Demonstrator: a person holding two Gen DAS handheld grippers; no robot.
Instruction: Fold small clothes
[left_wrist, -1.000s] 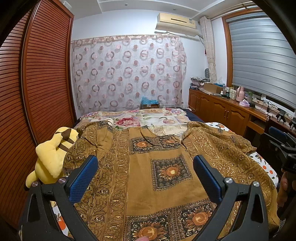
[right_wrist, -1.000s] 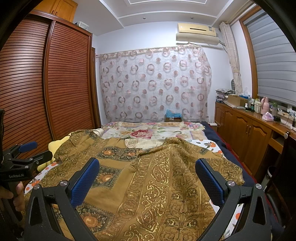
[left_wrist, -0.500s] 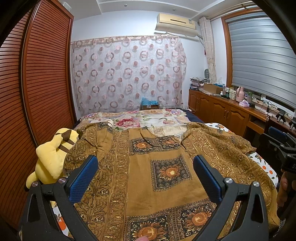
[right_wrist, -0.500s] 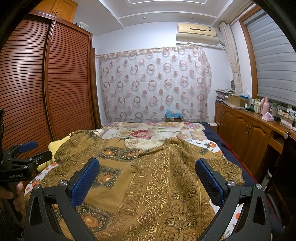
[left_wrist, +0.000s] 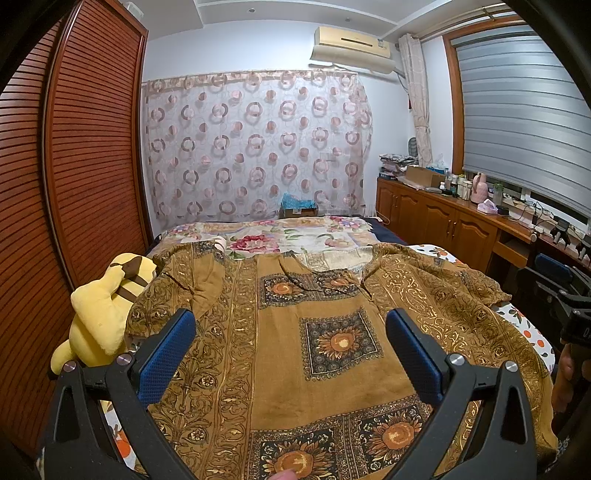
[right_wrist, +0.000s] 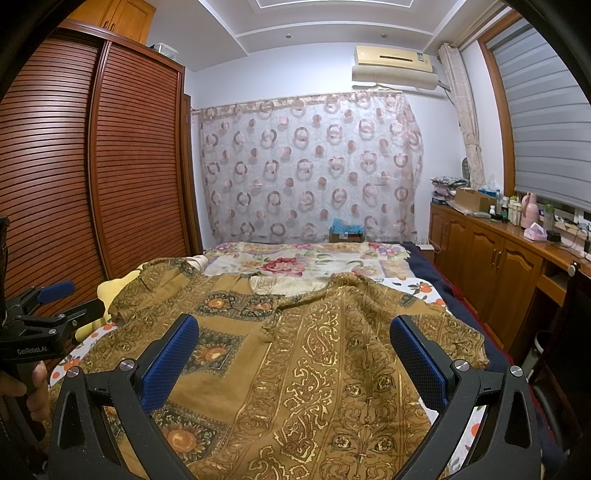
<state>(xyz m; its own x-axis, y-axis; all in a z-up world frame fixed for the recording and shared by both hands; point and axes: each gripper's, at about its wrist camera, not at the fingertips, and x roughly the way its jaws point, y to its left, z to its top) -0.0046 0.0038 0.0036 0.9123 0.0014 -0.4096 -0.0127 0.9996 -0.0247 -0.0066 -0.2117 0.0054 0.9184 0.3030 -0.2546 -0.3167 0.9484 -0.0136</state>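
The shirt (left_wrist: 295, 354) lies spread flat on the bed (left_wrist: 295, 236), directly ahead of and below both tools. Its long axis runs straight away from them: hem nearest, neckline (left_wrist: 325, 273) at the far end.

The left tool (left_wrist: 291, 350) hovers above the near middle of the shirt, fingers spread wide, holding nothing. The shirt's left sleeve (left_wrist: 177, 291) lies ahead and to its left, just beside a yellow plush toy (left_wrist: 103, 317).

The right tool (right_wrist: 295, 354) hovers above the right half of the shirt, likewise spread wide and empty. The right sleeve (right_wrist: 454, 339) lies ahead and to its right, rumpled, reaching the bed's edge.

Judgement: no fold is made yet. Each tool is nearer to its own side's sleeve and hem corner, so the first fold across the long axis suits one tool per side. The raised ridge of cloth ahead of the right tool may need smoothing first.
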